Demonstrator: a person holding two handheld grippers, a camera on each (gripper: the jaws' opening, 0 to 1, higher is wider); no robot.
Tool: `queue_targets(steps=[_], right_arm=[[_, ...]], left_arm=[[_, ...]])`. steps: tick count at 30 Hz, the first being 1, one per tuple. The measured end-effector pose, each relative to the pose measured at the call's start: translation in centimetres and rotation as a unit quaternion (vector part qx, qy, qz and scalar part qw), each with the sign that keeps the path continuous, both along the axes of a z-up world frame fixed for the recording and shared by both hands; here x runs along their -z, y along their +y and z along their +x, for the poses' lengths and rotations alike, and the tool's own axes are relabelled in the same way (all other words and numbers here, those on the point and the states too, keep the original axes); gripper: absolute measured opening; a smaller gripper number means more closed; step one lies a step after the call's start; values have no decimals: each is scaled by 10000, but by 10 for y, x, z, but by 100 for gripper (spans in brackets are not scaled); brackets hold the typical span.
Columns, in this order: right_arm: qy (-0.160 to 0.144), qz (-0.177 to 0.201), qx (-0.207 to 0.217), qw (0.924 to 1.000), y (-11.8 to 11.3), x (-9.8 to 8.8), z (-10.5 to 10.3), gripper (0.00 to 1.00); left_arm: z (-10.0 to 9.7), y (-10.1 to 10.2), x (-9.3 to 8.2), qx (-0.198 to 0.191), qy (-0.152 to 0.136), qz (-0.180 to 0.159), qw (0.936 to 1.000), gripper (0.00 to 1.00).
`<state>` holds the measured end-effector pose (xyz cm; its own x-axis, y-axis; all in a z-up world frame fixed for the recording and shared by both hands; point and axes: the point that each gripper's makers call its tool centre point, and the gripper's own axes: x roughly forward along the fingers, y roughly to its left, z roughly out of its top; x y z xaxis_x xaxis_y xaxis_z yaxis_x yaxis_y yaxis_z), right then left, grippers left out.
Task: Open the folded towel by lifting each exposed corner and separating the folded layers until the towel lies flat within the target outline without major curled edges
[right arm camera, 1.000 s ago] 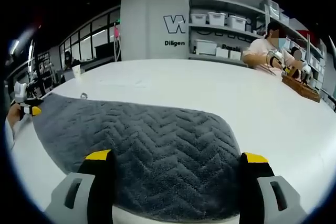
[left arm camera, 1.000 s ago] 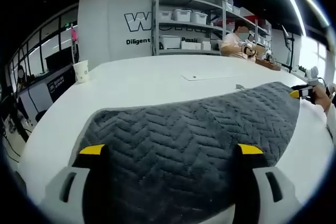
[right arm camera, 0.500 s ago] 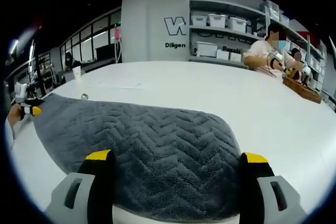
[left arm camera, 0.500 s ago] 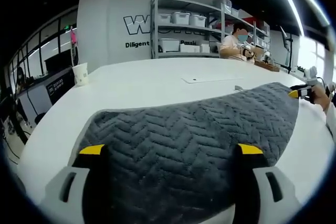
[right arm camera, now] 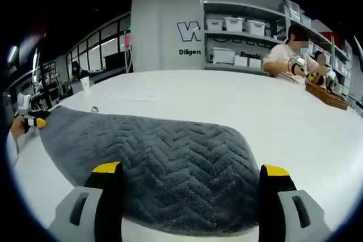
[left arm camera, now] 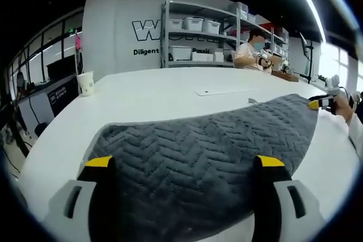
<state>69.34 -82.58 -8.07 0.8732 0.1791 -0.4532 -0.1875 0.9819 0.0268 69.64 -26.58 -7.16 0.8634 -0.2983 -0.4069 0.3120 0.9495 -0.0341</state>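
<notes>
A dark grey towel with a herringbone weave lies spread across the white table. My left gripper is open, its yellow-tipped jaws wide apart with the towel's near edge between them. At the towel's far right corner, the right gripper is seen in a hand. In the right gripper view the towel runs leftward to the left gripper. My right gripper is also open, straddling the towel's rounded end.
A paper cup stands at the table's far left edge. A thin flat sheet and a small metal piece lie beyond the towel. A person works at the far side by a wooden tray. Shelves line the wall.
Both views have shifted slightly, so the cameras moved. The towel looks a little lower and flatter against the table. The jaws of both grippers are as wide apart as before.
</notes>
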Motion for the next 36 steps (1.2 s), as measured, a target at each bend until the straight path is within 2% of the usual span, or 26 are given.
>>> queue_targets(steps=[7, 10, 20, 23, 24, 29, 32, 36], right_arm=[[-76, -21, -63, 9999, -7, -3, -3, 99], [-158, -4, -63, 9999, -11, -6, -3, 98], [-236, -157, -198, 9994, -28, -24, 4, 98], [-254, -369, -342, 9984, -28, -29, 10, 92], [-256, -418, -476, 9977, -26, -30, 13, 87], [-159, -500, -676, 9963, -24, -29, 32, 74], [-95, -733, -806, 9940, -24, -26, 44, 64], [-2, -788, -820, 9935, -25, -22, 55, 47]], left_arm=[[-12, 1, -10, 38, -43, -124, 9999, 99], [-18, 10, -16, -161, -129, -230, 9995, 99], [-39, 15, -22, -75, -128, -309, 9994, 99], [-49, 16, -24, -87, -151, -257, 9995, 99], [-54, 16, -25, -107, -172, -230, 9995, 99], [-73, 19, -26, -109, -141, -61, 9998, 99], [-84, 20, -30, -113, -189, 22, 9998, 99], [-96, 22, -34, -90, -194, 134, 9997, 99]])
